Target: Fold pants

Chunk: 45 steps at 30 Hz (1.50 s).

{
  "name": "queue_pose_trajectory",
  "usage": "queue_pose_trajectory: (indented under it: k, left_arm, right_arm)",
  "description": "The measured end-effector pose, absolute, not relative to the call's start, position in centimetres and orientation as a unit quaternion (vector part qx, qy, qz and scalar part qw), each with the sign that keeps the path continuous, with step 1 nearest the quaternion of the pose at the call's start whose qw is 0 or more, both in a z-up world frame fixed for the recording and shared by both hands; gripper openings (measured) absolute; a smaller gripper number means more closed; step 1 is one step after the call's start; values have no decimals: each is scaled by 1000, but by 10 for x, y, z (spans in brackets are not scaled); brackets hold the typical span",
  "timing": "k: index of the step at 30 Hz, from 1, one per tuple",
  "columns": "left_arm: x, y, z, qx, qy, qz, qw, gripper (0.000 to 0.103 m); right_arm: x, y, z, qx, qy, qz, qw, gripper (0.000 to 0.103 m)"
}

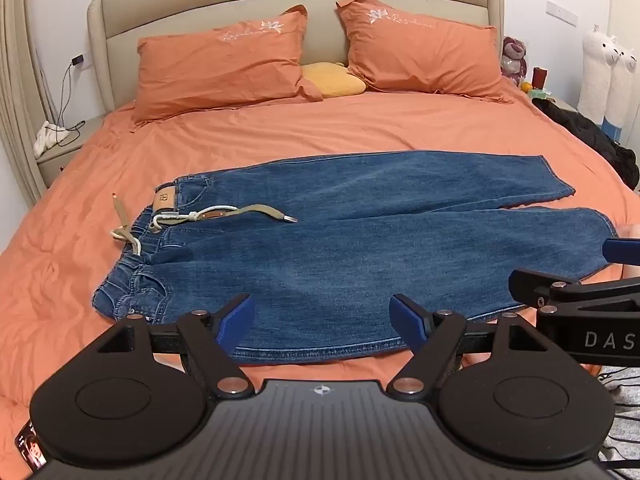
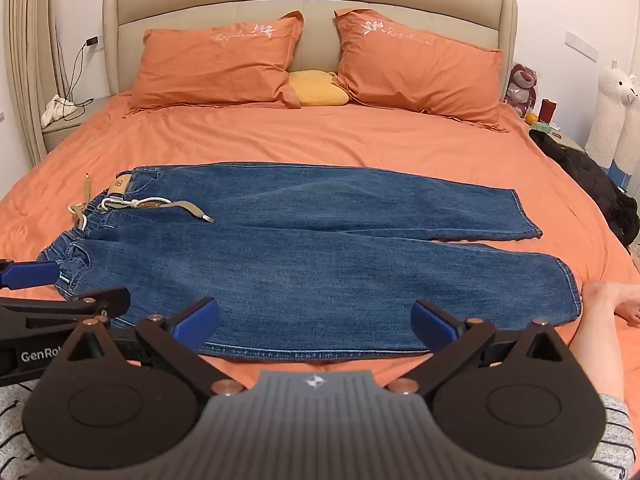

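Jeans (image 1: 360, 240) flat on orange bed (image 1: 280, 132); beige headboard (image 1: 320, 20) behind.

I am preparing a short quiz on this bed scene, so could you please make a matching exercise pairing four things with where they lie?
Things:
1. blue denim jeans
2. small yellow cushion
3. olive webbing belt
4. black garment

Places:
A. between the two orange pillows
B. at the bed's right edge
C. spread flat across the orange sheet
D. at the jeans' waistband, on the left

Pairs: 1-C, 2-A, 3-D, 4-B
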State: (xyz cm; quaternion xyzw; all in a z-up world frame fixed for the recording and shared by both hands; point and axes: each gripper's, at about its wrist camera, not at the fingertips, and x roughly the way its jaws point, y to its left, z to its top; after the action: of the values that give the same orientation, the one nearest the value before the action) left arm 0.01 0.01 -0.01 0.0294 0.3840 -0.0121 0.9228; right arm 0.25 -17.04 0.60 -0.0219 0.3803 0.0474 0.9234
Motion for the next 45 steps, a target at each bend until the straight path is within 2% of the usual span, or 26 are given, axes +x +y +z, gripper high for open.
queue_pose_trajectory:
  k: [45]
  left_arm:
    - [0,-6,-4,43,394,-18,918,90]
  right_arm:
    - [2,-177,1,-15,387,39,921,98]
